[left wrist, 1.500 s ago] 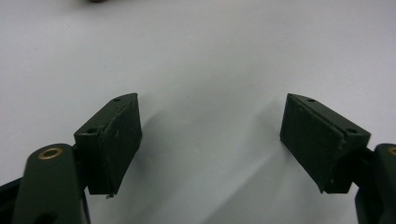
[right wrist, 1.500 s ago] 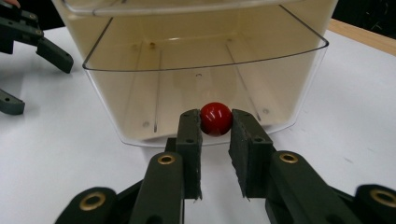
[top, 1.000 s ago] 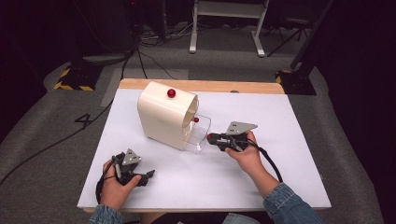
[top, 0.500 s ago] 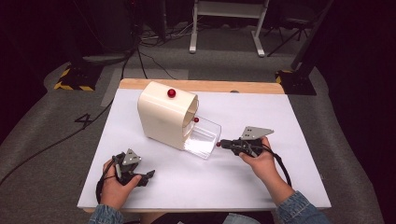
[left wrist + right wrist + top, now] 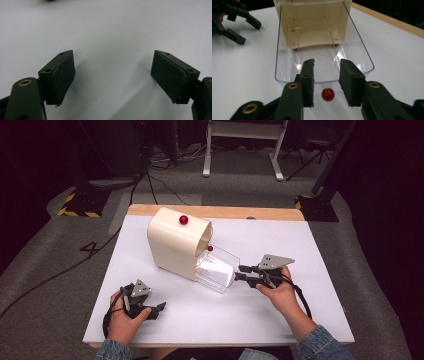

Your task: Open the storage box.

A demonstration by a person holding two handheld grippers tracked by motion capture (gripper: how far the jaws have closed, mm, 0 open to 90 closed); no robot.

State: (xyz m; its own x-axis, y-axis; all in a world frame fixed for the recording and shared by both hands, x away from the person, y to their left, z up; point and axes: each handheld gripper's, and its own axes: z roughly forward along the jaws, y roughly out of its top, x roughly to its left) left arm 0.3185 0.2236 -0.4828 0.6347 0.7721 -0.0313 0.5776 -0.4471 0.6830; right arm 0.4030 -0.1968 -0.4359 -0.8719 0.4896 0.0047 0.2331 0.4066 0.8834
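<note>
Right gripper view: red knob [image 5: 328,94] between the parted right gripper [image 5: 327,83] pads, clear drawer [image 5: 322,47] pulled out.
High view: left gripper [image 5: 150,309] rests spread on white table [image 5: 310,250], well apart from the cream box [image 5: 175,245].

Far beyond my left hand-held gripper [image 5: 156,309], off the bench [image 5: 310,250], I can read one mark: a dark "4" [image 5: 92,249] on the grey floor [image 5: 50,285]. Farther out that way a yellow-and-black hazard stripe [image 5: 75,212] edges a dark base; it bears no words.
</note>
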